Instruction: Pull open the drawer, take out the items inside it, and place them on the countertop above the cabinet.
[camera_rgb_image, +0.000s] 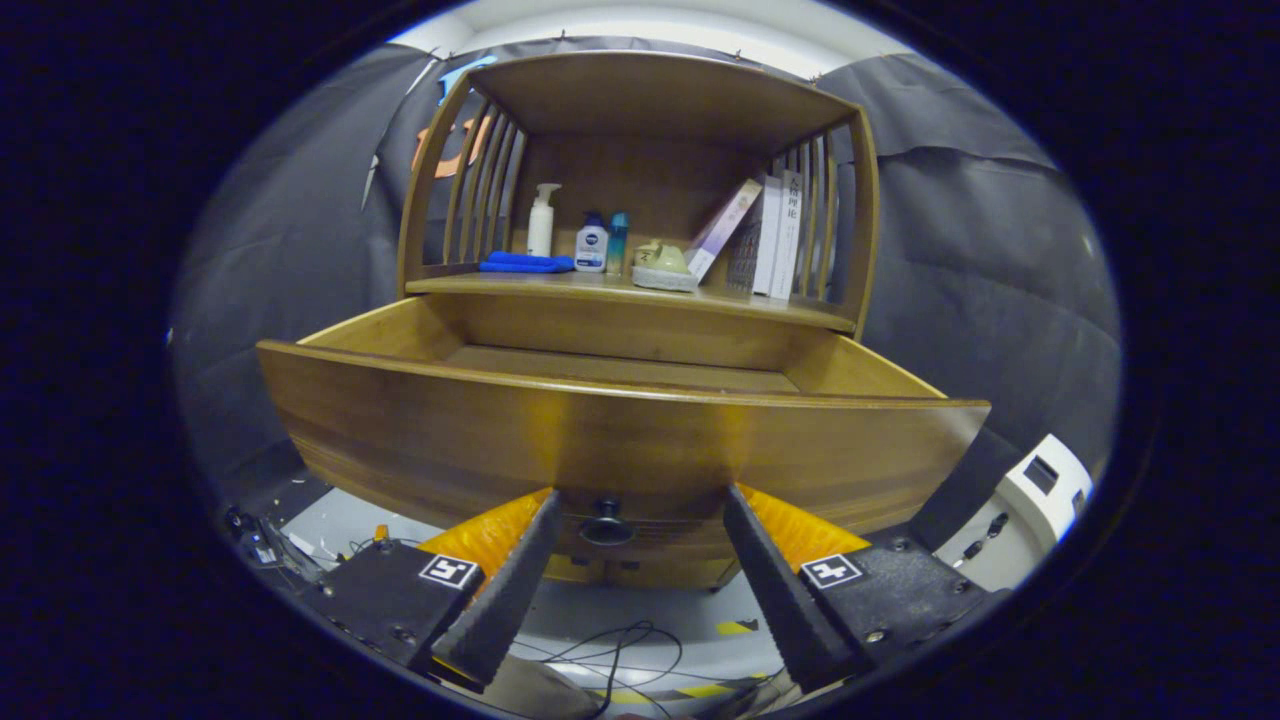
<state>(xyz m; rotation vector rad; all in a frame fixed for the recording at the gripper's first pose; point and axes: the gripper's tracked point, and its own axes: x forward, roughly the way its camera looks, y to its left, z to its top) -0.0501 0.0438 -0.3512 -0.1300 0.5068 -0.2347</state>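
Two fingers of my gripper (640, 505) stand spread wide, their ribbed inner faces angled toward each other, with the drawer's small dark round knob (606, 522) sitting in the gap between the tips. Neither finger touches the knob that I can see; nothing is pinched.

Drawer (620, 440): pulled well out toward me, smooth varnished wood with a faint horizontal grain, front panel bowed by the lens. I see the inside back wall and a strip of flat wooden bottom; the front panel hides the near part of the interior, so I cannot tell what lies in there.

Countertop (700, 296) above the drawer: same warm wood, thin edge, roofed by a hutch with slatted sides. On it, from one end to the other: a folded blue cloth (525, 263), soft-looking; a white pump bottle (541, 220), tall and slim; a squat white bottle with a blue cap (591, 244); a small teal bottle (618, 243) close beside it; a pale green lumpy object on a whitish tray (662, 266); a thin book leaning (722, 229) against upright white-spined books (777, 235).

Below the drawer, grey floor with loose black cables (625, 645) and yellow-black striped tape (735, 627).
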